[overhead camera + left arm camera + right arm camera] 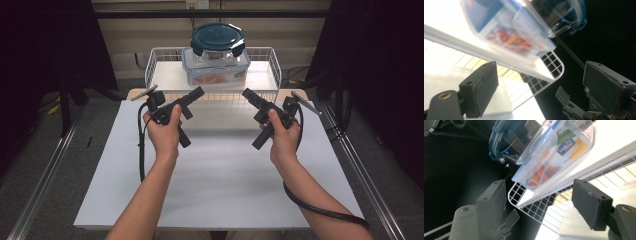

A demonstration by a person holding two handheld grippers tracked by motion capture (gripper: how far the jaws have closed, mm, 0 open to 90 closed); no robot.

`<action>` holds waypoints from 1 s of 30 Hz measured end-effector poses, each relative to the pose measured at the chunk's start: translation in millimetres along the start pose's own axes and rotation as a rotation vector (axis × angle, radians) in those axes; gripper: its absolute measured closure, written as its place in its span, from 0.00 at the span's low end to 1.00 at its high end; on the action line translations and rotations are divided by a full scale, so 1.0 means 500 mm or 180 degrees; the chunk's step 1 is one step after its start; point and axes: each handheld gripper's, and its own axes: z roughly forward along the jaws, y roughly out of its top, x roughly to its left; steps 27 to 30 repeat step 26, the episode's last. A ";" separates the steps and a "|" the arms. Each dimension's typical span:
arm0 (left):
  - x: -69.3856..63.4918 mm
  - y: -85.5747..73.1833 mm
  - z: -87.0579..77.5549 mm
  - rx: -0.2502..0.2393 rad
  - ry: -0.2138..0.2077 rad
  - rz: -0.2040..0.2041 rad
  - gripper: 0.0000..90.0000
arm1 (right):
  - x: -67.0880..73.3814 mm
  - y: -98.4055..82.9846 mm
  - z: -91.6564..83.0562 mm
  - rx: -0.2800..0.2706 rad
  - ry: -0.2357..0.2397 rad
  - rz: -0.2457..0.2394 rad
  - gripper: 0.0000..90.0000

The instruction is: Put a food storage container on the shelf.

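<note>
A white wire basket [150, 65] stands at the back of the table. In it is a clear rectangular container [216, 72] with a printed label, and a round container with a dark teal lid [218, 39] is stacked on top. My left gripper [195, 96] and right gripper [248, 94] hang above the table just in front of the basket, angled toward each other. Both are open with nothing between their jaws. The left gripper view looks past my left gripper [541, 72] at the rectangular container [506, 30]. Beyond my right gripper [539, 187] the same container [556, 152] shows.
A white board [220, 170] covers the table, with a low white slab [220, 120] under the basket's front. Metal rails [45, 175] run along both sides, and dark curtains [385, 75] hang left and right. The person's forearms come in from the near edge.
</note>
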 end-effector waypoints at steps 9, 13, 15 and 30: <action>0.042 -0.043 -0.023 0.0114 0.0062 0.0035 0.12 | -0.023 -0.028 -0.027 0.0066 0.0018 -0.0128 0.30; 0.060 -0.063 -0.035 0.0195 0.0091 0.0049 0.12 | -0.039 -0.041 -0.041 0.0108 0.0009 -0.0117 0.29; 0.068 -0.072 -0.042 0.0230 0.0115 0.0036 0.11 | -0.051 -0.051 -0.049 0.0117 -0.0012 -0.0136 0.28; 0.108 -0.110 -0.073 0.0353 0.0322 0.0175 0.10 | -0.094 -0.092 -0.087 0.0265 -0.0085 -0.0189 0.27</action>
